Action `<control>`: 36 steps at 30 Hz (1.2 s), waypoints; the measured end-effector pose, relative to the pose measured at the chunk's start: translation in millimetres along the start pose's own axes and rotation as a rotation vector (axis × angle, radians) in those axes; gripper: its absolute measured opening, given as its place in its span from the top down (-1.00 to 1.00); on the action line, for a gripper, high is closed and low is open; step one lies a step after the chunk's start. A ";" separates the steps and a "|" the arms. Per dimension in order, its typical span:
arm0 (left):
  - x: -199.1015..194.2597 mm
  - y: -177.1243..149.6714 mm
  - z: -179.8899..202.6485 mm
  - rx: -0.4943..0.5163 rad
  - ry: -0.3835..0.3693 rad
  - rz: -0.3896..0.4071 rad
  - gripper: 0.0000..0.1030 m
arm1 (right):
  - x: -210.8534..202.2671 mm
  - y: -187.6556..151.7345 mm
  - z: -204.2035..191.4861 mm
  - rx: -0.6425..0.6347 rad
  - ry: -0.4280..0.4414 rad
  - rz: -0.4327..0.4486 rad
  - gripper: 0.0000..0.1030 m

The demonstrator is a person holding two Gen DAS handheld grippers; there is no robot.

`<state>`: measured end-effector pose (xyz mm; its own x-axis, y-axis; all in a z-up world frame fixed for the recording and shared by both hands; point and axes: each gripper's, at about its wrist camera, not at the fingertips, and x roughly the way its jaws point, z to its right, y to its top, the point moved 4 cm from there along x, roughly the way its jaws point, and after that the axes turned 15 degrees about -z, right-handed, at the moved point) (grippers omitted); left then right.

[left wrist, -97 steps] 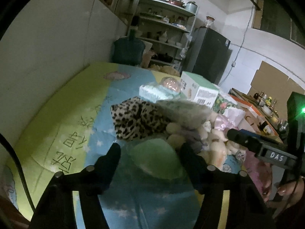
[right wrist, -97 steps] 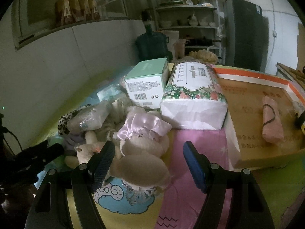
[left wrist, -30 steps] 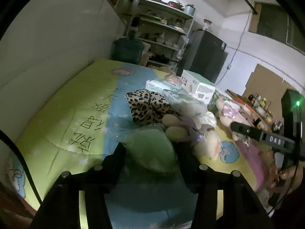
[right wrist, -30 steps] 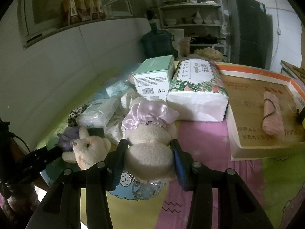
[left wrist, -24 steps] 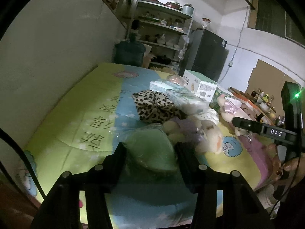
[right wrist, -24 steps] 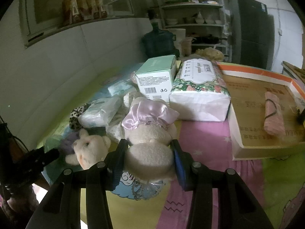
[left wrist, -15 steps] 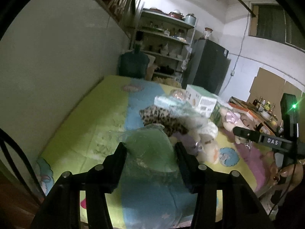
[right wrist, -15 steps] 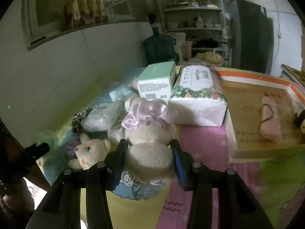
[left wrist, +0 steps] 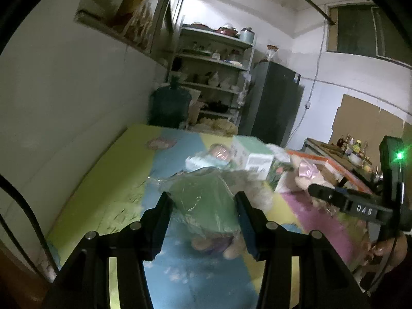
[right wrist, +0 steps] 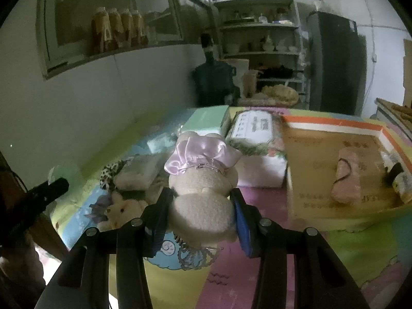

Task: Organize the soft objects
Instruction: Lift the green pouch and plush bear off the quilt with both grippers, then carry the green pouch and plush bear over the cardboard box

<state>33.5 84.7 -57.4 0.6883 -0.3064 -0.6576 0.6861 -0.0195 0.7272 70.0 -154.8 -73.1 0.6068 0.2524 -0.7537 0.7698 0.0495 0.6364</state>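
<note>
left gripper (left wrist: pixel 203 207): clamped on a green soft item in a clear plastic bag (left wrist: pixel 206 203). The pads press in on both sides and the bag bulges out ahead of the jaws. It looks lifted clear of the play mat (left wrist: pixel 110 180).

right gripper (right wrist: pixel 202 208): squeezed on a cream plush toy with a pink satin bonnet (right wrist: pixel 203 193). It grips the body, with the bonnet end pointing away from the camera. The toy seems to hang just above the mat, though I can't be sure it's fully off.

key relation: the cardboard tray (right wrist: pixel 332 128) with the orange-and-white rim sits to the right of the plush and a bit further back, so the right hand is clearly the nearer one. The left hand is over on the far side of the pile.

plush axis: it runs straight out along the fingers, so it would go in bonnet-first, or sideways with a wrist turn.

what's in the way: a floral tissue pack (right wrist: pixel 257 139) and a mint green box (right wrist: pixel 206 122) sit just behind the plush, touching each other. The tissue pack is right beside the tray's left wall.

tray contents: a pink rolled cloth (right wrist: pixel 347 177) lies there, with bare cardboard to its left.

leftovers: a small white plush (right wrist: pixel 123 211), a leopard-print fabric (right wrist: pixel 112 171) and a clear-wrapped pack (right wrist: pixel 140 171) are bunched on the mat.

my guess: the plush swings right into the tray, and the green bag waits its turn.
</note>
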 end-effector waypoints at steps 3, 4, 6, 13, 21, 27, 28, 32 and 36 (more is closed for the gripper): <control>1.2 11.7 14.1 0.014 -0.012 0.014 0.03 | -8.2 1.0 6.0 0.003 -0.007 0.022 0.09; 1.6 14.3 18.8 0.019 -0.015 0.016 0.03 | -10.5 0.5 8.0 0.006 -0.010 0.028 0.09; 4.6 21.9 31.3 0.036 -0.023 0.023 0.04 | -15.3 0.4 13.5 0.014 -0.014 0.038 0.09; 19.0 40.7 69.4 0.070 -0.043 0.012 0.05 | -30.5 -3.8 38.0 0.050 -0.030 0.065 0.09; 35.0 56.8 119.2 0.137 -0.109 0.001 0.06 | -48.7 -6.3 65.7 0.095 -0.057 0.103 0.09; 46.6 63.2 161.1 0.186 -0.162 -0.006 0.06 | -61.1 -8.1 89.3 0.132 -0.083 0.127 0.09; 49.2 64.2 168.3 0.193 -0.174 -0.009 0.06 | -62.7 -8.2 92.7 0.138 -0.087 0.130 0.09; 58.2 68.7 190.8 0.210 -0.204 -0.019 0.06 | -69.8 -10.4 109.0 0.162 -0.107 0.141 0.09; 67.6 70.5 211.2 0.229 -0.225 -0.030 0.06 | -76.9 -13.4 126.5 0.188 -0.127 0.154 0.09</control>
<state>78.6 -138.4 -9.1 0.5819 -0.5048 -0.6376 0.6166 -0.2372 0.7507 38.1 -297.2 -44.4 0.7303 0.1193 -0.6726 0.6826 -0.1633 0.7123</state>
